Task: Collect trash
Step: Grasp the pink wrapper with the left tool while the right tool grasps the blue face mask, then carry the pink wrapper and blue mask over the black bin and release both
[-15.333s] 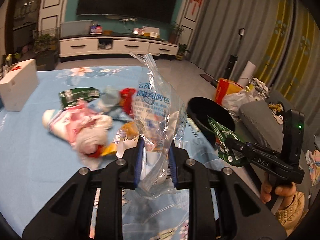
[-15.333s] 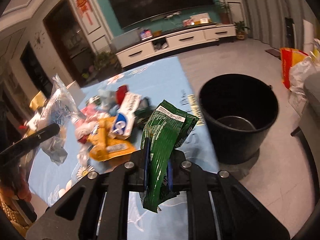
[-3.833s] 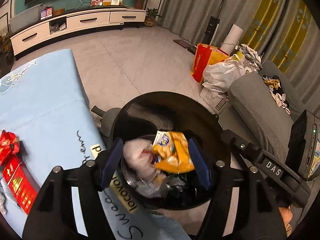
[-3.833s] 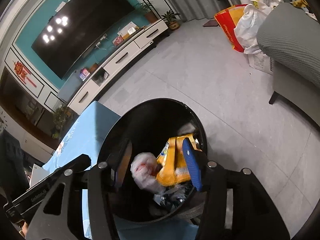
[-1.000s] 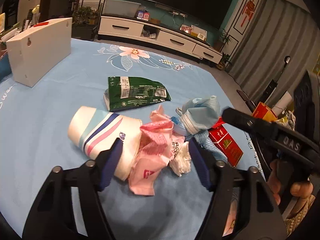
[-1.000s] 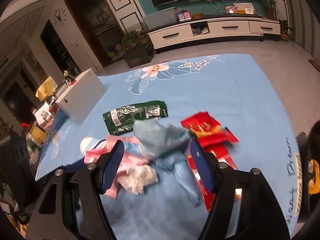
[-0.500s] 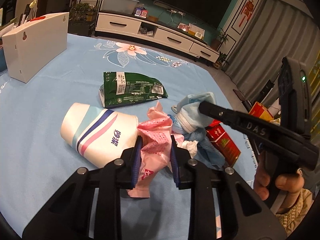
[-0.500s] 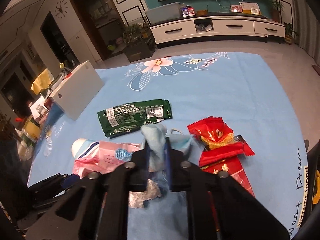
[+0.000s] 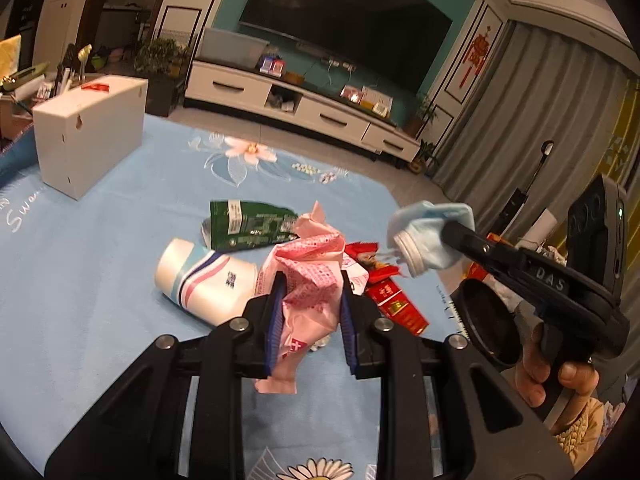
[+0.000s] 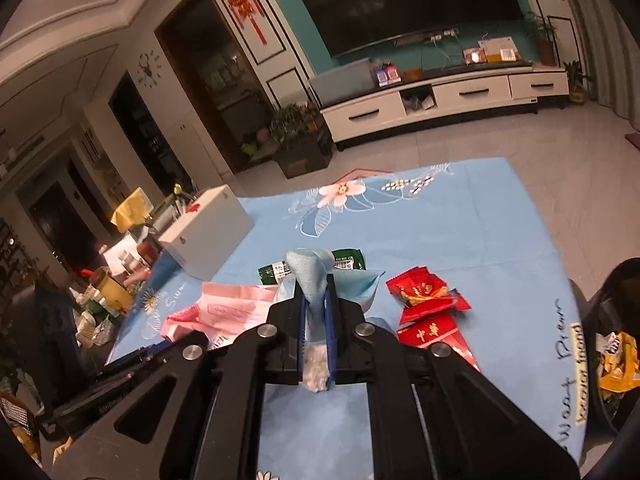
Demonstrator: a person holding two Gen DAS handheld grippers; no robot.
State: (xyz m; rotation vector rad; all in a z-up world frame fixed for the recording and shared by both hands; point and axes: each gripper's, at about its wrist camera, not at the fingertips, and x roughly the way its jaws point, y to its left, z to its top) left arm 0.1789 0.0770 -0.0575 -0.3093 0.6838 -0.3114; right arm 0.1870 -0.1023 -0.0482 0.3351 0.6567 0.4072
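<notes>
- Both grippers have just snapped closed, each with a piece of trash between its pads, and both pieces are now up off the blue tablecloth (image 9: 100,240).
- The left gripper (image 9: 310,316) is clenched on the crumpled pink wrapper (image 9: 310,276), which a second ago lay beside the paper cup; its lower end dangles free below the jaws.
- The right gripper (image 10: 316,320) is pinched tight on the blue face mask (image 10: 312,272), plucked out of the pile; in the left wrist view the mask bunches around the gripper's tip, clear of the table.
- Left behind on the cloth: the striped paper cup (image 9: 204,280) on its side, the green snack wrapper (image 9: 248,224), the red snack packet (image 10: 426,292) and the red cigarette pack (image 9: 394,306) just beside it.
- The black trash bin (image 9: 486,324) stands off the table's right edge, with a yellow wrapper (image 10: 618,356) already showing inside.
- So a double pick looks complete; I judge the carry to the bin comes next, with four items left afterwards.
- The mask's loose folds look likeliest to slip on the way.
</notes>
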